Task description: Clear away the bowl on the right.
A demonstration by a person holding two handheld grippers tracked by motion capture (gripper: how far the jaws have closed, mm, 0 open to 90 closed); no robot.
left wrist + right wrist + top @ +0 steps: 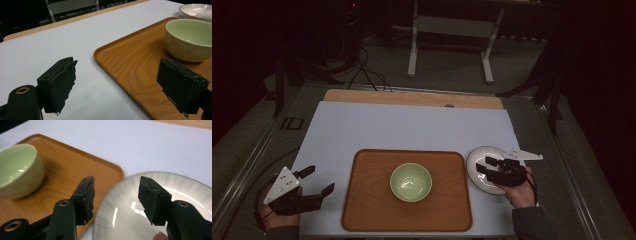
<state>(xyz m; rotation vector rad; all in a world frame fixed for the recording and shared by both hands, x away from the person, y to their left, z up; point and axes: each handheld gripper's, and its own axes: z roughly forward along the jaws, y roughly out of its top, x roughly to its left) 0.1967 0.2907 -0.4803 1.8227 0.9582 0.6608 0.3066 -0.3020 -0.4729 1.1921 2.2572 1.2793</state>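
Your right gripper [491,165] hangs over the round, glossy white plate [477,172], jaws parted and grasping nothing; the plate sits on the desk [412,127] just beside the tray's right edge. A smooth, pale green bowl [411,182], nothing inside, stands mid-tray on the rounded wooden tray [367,200]. Your left gripper [318,180] waits released, left of the tray.

Dim room, grey floor [447,70], white-legged desk frame [451,30], black cables [368,70]
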